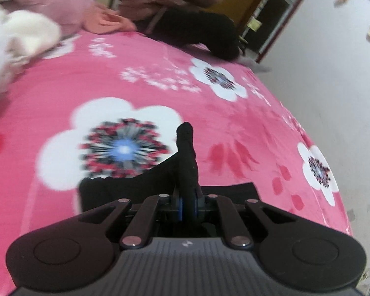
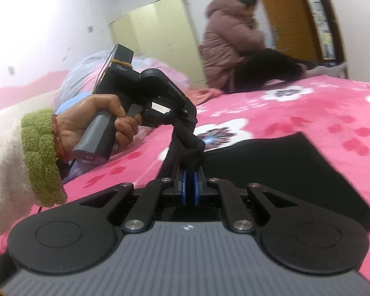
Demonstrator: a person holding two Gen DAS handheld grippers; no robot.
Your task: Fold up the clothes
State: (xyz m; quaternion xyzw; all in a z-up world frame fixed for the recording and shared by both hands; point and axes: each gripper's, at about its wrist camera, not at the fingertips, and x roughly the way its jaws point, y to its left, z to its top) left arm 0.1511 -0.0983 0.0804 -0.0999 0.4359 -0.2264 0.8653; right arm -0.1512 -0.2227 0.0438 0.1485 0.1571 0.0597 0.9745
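Both grippers clench one black garment [image 2: 271, 157] over a pink floral bedspread [image 1: 234, 128]. Left gripper [image 1: 188, 203] pinches a bunched black fold rising ahead of its pads. Left hand [image 2: 96, 120], in a fuzzy green cuff [image 2: 40, 155], grips the handle. Right gripper [image 2: 190, 186] pinches gathered cloth; smooth fabric spreads rightward on the bed.

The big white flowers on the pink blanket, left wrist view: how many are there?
3. One white flower lies left of the left tool, one near the far edge, one at the right edge. The black garment may hide more.
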